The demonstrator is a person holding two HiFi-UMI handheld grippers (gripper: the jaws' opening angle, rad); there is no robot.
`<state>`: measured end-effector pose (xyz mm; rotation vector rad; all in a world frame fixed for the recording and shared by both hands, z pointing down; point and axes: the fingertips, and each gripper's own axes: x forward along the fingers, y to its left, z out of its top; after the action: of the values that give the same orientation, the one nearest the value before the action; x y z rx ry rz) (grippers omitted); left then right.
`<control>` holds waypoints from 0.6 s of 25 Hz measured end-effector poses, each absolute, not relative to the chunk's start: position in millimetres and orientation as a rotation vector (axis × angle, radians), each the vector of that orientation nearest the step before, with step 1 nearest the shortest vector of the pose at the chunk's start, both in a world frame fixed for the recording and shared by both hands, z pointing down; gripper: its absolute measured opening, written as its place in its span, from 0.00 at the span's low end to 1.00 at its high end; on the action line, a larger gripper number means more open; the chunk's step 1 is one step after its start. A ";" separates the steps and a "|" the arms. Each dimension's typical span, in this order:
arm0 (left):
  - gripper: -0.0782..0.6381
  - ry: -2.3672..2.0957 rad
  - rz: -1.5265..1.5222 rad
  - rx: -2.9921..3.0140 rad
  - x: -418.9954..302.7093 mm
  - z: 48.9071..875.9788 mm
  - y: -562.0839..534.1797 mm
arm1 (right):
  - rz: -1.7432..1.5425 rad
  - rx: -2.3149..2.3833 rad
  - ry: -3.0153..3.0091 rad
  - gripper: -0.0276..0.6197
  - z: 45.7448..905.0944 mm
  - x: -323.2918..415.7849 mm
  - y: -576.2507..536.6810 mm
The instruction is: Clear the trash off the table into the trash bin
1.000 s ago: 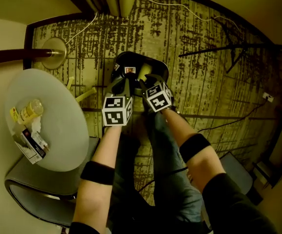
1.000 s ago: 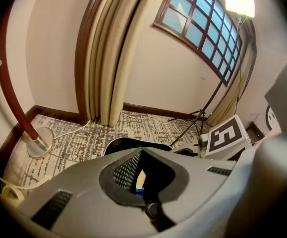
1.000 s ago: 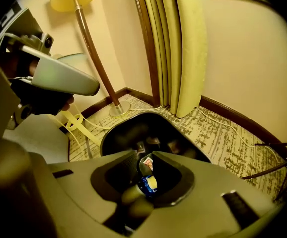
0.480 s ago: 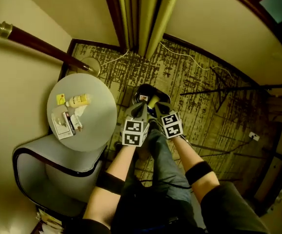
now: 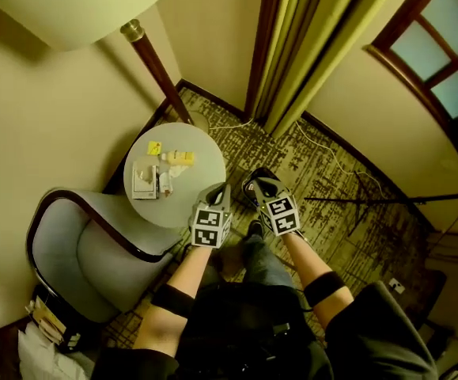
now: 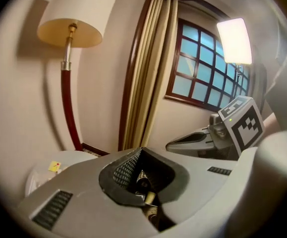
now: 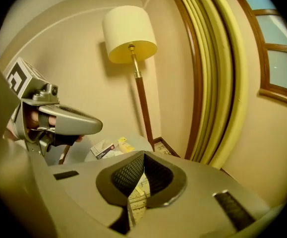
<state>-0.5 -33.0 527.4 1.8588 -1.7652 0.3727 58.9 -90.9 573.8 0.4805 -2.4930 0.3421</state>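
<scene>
The left gripper (image 5: 220,191) is clenched, its jaws pressed together with nothing caught between them. In the head view its tips overlap the right edge of the round table (image 5: 193,199). The right gripper (image 5: 257,187) is likewise clenched and empty. It is held just beside the left one, off the table's right side and above the patterned carpet (image 5: 331,188). The trash lies on the table's left and far part, apart from both grippers. There is a flat box (image 5: 142,180) with a smaller packet (image 5: 164,183) just beside it on the right. A crumpled tissue (image 5: 178,170) and a small bottle (image 5: 179,157) on its side lie just beyond the packet, and a yellow slip (image 5: 155,147) lies at the table's far edge. An armchair (image 5: 78,248) sits against the table's near left edge. A floor lamp (image 5: 151,62) rises behind the table, and curtains (image 5: 308,54) hang beyond it to the right.
</scene>
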 end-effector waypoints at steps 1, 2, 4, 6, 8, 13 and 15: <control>0.11 -1.809 0.371 1.829 -13.6 523.4 -21.3 | 0.325 0.435 -2.506 0.04 565.5 48.7 -82.2; 0.11 -1.852 0.369 1.797 -27.0 520.7 -9.1 | 0.309 0.391 -2.518 0.04 558.7 38.3 -73.3; 0.11 -1.930 0.363 1.726 -52.3 516.7 16.7 | 0.276 0.303 -2.538 0.04 551.2 18.7 -55.4; 0.11 -1.989 0.341 1.661 -72.1 508.3 41.4 | 0.247 0.216 -2.550 0.04 545.7 -0.5 -35.2; 0.11 -2.027 0.310 1.601 -88.3 496.5 64.0 | 0.218 0.132 -2.561 0.04 538.9 -21.1 -14.8; 0.11 -2.135 0.280 1.456 -123.6 492.0 121.8 | 0.138 -0.049 -2.579 0.04 525.7 -60.6 34.4; 0.11 -2.175 0.275 1.416 -136.1 493.1 139.4 | 0.127 -0.096 -2.584 0.04 518.0 -73.4 49.1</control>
<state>-136.1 139.4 493.1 1.4163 -2.1746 0.2750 -73.4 49.1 518.0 -0.0963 -2.5842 0.1265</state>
